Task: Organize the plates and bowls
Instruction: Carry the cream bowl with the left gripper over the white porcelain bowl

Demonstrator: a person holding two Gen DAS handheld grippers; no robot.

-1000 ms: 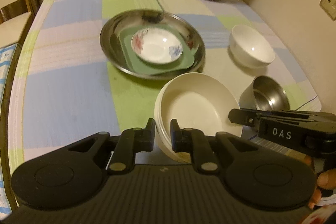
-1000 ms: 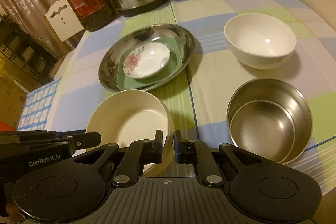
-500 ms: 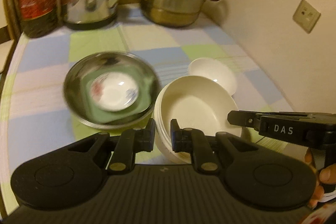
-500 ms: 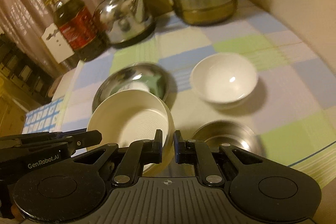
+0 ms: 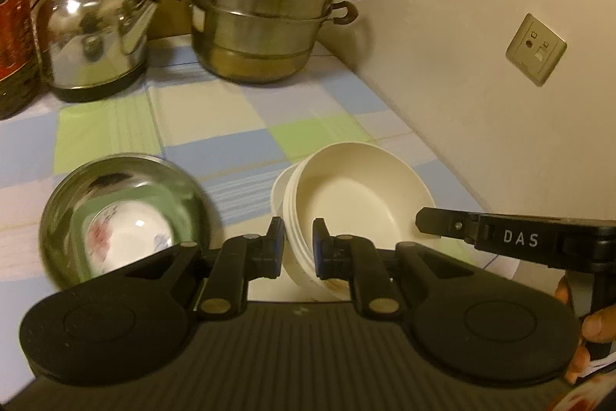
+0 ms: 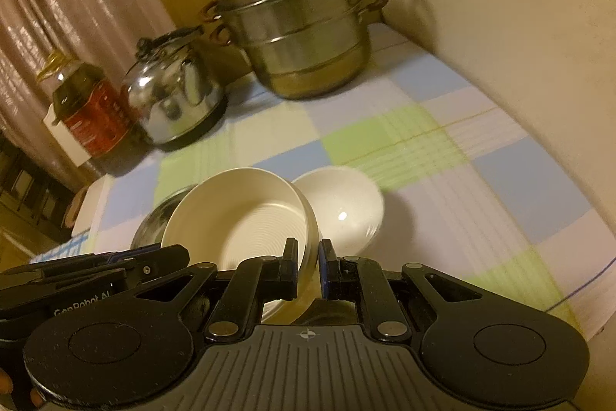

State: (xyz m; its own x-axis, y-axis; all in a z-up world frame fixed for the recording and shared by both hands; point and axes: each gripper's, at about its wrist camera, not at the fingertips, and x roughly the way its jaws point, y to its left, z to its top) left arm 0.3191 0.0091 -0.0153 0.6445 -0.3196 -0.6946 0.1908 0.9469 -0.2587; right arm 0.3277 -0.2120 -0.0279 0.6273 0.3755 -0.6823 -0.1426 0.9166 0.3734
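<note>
A stack of cream bowls [image 5: 354, 195] [image 6: 238, 214] hangs tilted above the table, gripped from two sides. My left gripper [image 5: 298, 240] is shut on its near rim, and my right gripper [image 6: 308, 260] is shut on the opposite rim; each gripper shows in the other's view. A white bowl [image 6: 342, 210] stands on the checked cloth just behind the stack. To the left sits a steel plate [image 5: 119, 218] holding a green square plate and a small flowered dish [image 5: 127, 237]. The steel bowl seen earlier is hidden now.
At the back stand a tiered steel steamer pot [image 5: 265, 14], a steel kettle [image 5: 96, 29] and an oil bottle [image 6: 84, 106]. A wall with sockets [image 5: 535, 49] runs along the right. A hand [image 5: 593, 326] holds the right gripper's handle. Curtains hang at the left.
Both grippers have risen with the cream bowl stack and moved toward the back and right; the steel plate and white bowl now lie lower in view, and the steel bowl has dropped out of sight.
</note>
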